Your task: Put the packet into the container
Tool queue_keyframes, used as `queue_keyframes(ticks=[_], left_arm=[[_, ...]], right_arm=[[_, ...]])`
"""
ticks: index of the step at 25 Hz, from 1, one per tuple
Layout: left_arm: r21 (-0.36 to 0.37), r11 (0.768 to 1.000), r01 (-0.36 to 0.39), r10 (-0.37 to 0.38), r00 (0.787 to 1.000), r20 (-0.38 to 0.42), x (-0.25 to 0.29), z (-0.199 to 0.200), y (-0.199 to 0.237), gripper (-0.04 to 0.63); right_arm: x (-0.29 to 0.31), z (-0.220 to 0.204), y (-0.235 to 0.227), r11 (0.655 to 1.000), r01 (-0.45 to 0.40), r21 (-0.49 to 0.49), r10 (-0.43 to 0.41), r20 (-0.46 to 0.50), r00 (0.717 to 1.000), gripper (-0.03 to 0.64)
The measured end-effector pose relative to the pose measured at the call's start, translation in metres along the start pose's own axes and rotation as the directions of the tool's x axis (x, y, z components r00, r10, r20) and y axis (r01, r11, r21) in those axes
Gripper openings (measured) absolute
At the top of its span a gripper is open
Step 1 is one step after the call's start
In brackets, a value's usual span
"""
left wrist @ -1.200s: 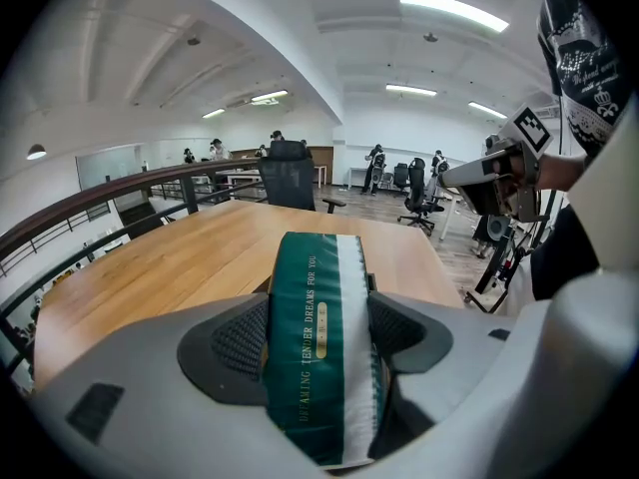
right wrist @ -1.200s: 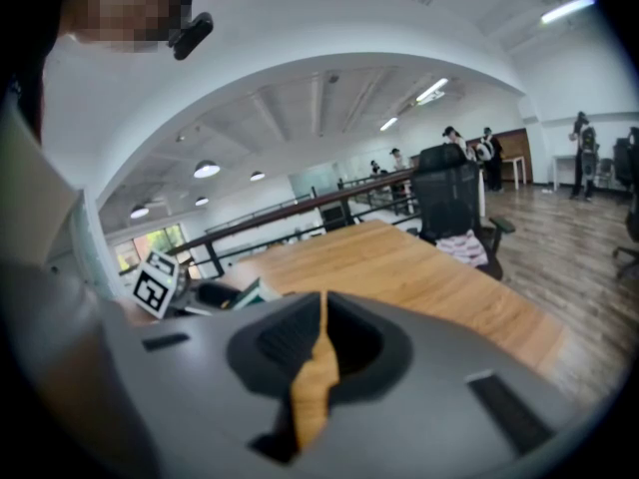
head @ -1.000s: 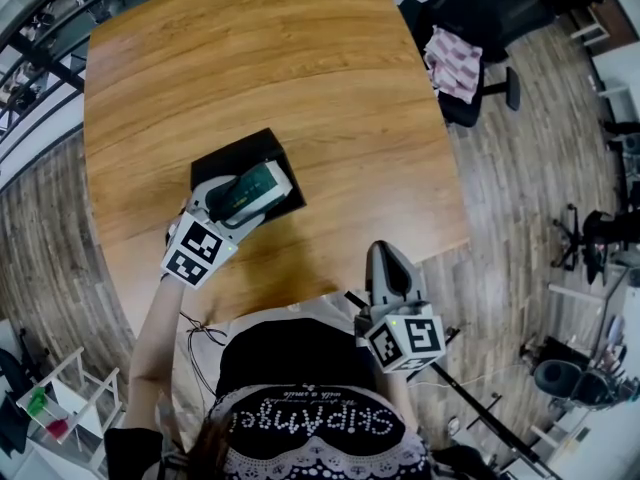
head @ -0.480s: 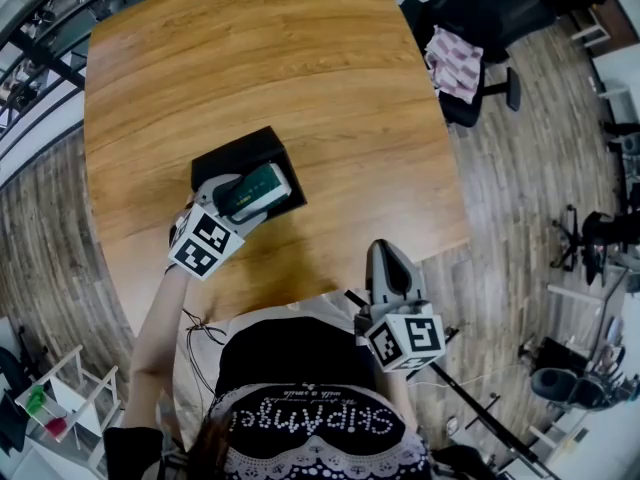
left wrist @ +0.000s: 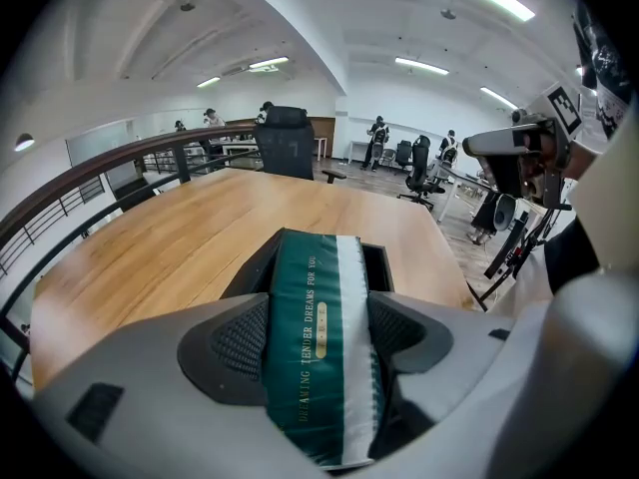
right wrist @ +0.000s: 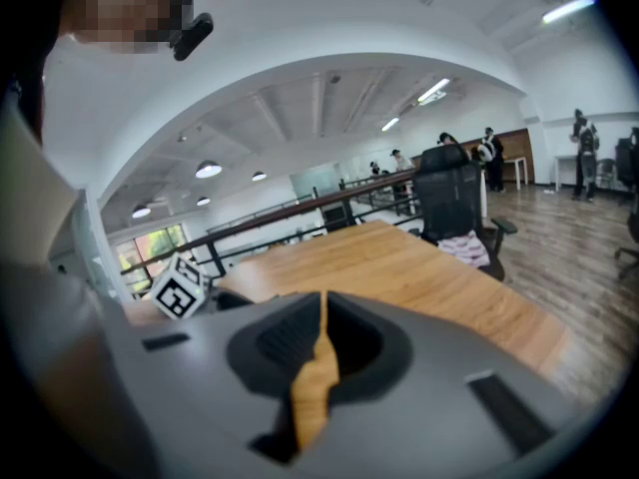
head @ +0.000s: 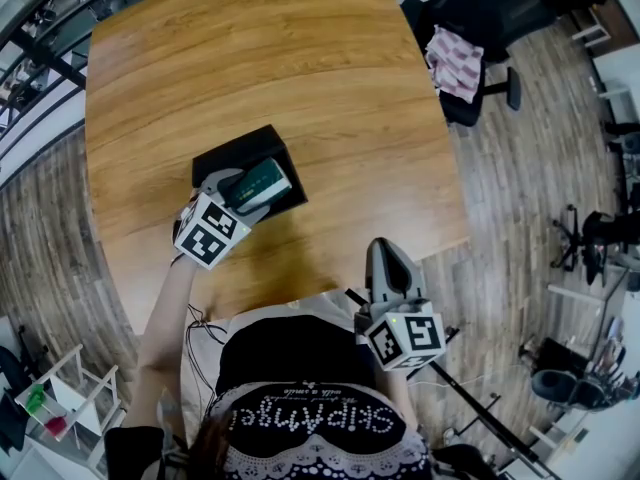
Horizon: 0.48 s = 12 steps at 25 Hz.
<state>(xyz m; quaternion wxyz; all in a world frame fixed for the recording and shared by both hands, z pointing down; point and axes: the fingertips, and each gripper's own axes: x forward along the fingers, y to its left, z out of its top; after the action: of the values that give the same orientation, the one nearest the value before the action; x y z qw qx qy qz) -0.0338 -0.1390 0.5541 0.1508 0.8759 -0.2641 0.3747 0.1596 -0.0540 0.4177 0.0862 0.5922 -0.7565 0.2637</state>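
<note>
Left claw (head: 248, 186), pinching the packet (left wrist: 318, 339), edges further over the container (head: 232, 154).
Lower level between its walls, then release; right claw (right wrist: 321, 339), pressed together, idles.

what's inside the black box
The green packet, clamped in the left tongs, is over the box opening. It covers most of the inside; the strip showing beside it is dark.

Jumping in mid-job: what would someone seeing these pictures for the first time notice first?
The green-and-white packet stands out, clamped in the left hand-held gripper and held at the near side of the black container on the wooden table. The right hand-held gripper is shut and empty, by the table's near edge, close to the person's body.
</note>
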Motion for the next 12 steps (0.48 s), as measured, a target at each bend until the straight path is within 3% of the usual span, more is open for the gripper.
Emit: queue_keyframes(ticks=[12], left_arm=[[0.022,1.000,0.012,-0.010,0.993,-0.117,0.017,-0.003,-0.003,0.342]], right_arm=[[0.000,0.001,0.001,1.000,0.003,0.001,-0.003,-0.001,1.000,0.041]])
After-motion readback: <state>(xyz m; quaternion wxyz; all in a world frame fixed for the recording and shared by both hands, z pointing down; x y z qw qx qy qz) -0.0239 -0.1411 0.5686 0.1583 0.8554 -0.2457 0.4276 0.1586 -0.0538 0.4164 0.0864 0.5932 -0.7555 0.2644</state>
